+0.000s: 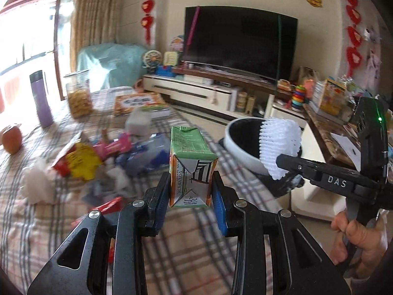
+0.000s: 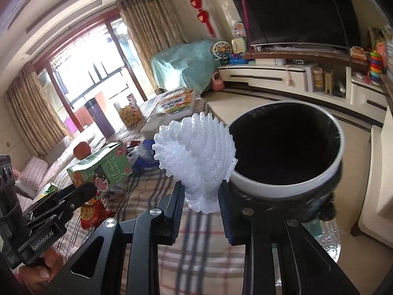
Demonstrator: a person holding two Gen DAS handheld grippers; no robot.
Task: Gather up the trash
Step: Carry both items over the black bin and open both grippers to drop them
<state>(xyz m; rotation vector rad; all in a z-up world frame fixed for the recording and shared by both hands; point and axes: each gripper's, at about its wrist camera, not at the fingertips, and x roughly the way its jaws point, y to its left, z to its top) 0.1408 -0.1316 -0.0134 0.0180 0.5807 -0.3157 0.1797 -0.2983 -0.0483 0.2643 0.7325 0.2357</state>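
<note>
My left jaws hold a green milk box (image 1: 189,169). My right jaws hold white foam net (image 2: 196,157) near the bin (image 2: 289,184).

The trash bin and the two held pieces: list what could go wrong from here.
1. The milk carton is pinched only near its base by the left hand-held gripper, so it may tip or slip out.
2. The white foam net in the right hand-held gripper is springy and might snag on a pad instead of dropping.
3. The trash bin sits off the table edge, so a short drop may land outside it.
</note>
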